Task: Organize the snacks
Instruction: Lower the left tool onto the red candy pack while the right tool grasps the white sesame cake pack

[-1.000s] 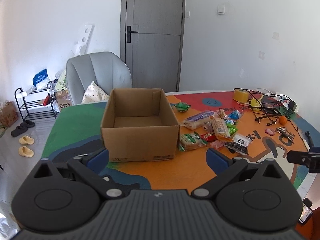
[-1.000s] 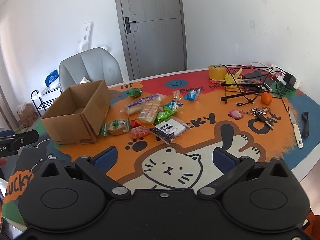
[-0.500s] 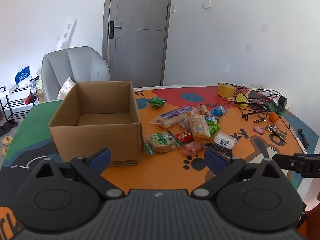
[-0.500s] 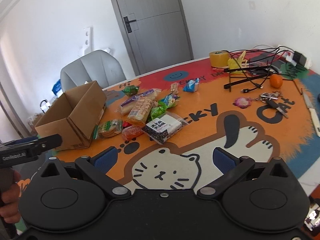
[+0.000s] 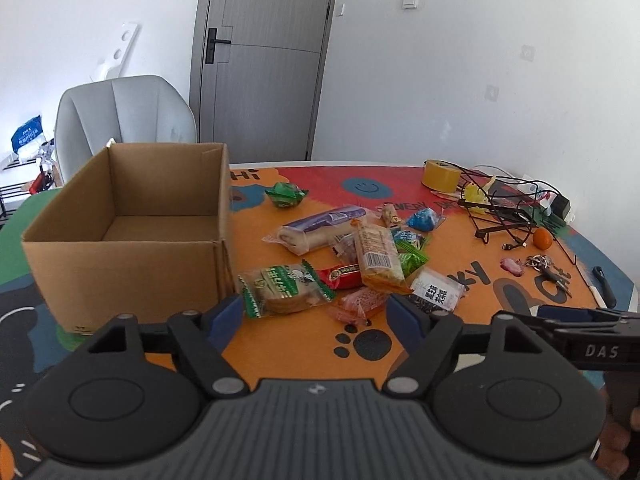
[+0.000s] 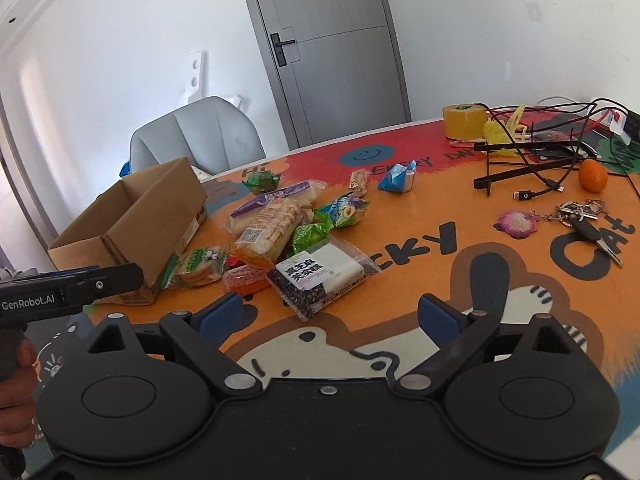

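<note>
From the left wrist view, the left gripper [image 5: 316, 312] hangs low over the table [image 5: 280, 352] with its 2 blue-padded fingers spread wide and nothing between them. Just ahead sits the cardboard box [image 5: 132, 232], open at the top, and as far as its inside shows, nothing is in it. The snacks [image 5: 352, 256] lie in a loose pile just right of the box: a green-edged cracker pack [image 5: 284, 288] nearest the box and near the left finger, a small red bar [image 5: 344, 276], a long orange biscuit pack [image 5: 378, 260], a purple-striped bread roll [image 5: 320, 228] and a black-and-white pack [image 5: 436, 290]. A green candy [image 5: 286, 195] lies apart, further back.

From the right wrist view, the right gripper [image 6: 330, 314] is also spread open and empty, hovering just short of the black-and-white pack [image 6: 320, 272]. The box [image 6: 132, 232] is to the left, the pile beside it. Tape [image 6: 464, 122], cables [image 6: 532, 156], an orange [image 6: 593, 175] and keys [image 6: 580, 216] lie well to the right.

By my reading, the task has barely begun: every visible snack is on the table and none is in the box. All the picking and placing remains.
</note>
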Demonstrator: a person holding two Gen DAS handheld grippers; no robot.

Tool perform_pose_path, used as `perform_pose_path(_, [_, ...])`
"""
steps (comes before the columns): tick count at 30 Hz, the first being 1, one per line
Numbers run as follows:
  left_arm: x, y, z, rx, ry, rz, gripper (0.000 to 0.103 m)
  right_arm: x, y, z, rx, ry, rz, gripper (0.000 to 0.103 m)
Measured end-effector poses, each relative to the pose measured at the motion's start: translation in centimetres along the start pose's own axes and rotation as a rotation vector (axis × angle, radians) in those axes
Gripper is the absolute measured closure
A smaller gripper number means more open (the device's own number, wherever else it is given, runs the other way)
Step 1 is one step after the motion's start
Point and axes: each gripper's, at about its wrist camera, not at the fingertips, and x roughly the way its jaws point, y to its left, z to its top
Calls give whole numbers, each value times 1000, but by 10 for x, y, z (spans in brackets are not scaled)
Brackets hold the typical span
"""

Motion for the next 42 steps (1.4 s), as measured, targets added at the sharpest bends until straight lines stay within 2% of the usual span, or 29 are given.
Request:
perform_pose_path(4, [18,-4,3,3,19,-12,37,20,-4,6,-35,24,-6,8])
perform_pose_path(6, [26,-5,5,-7,31,-19,44,29,-5,9,-53,32,-15,8])
perform_pose_path(17, [65,-12,9,-1,88,-31,58,62,-6,17,-104,78,17,8])
perform_pose_path(25, [83,-17,12,6,121,-44,59,85,-1,24,-151,85,23,8])
perform_pose_path(27, [87,-17,12,1,130,-42,59,90,-1,25,-157,78,26,9])
perform_pose_path(28, [89,-17,12,-2,133,-43,59,91,-2,25,-156,72,28,14])
perform_pose_path(29, [91,-16,11,-7,136,-42,59,92,-2,24,-151,66,34,25])
perform_pose_path(30, [93,-17,11,-10,139,-43,59,93,-3,24,-141,66,47,29])
perform_pose_path(34, [96,-20,11,-2,136,-52,59,92,-5,21,-121,67,58,38])
perform_pose_path(42, [104,-35,7,12,153,-86,59,75,-12,15,-89,64,-11,43])
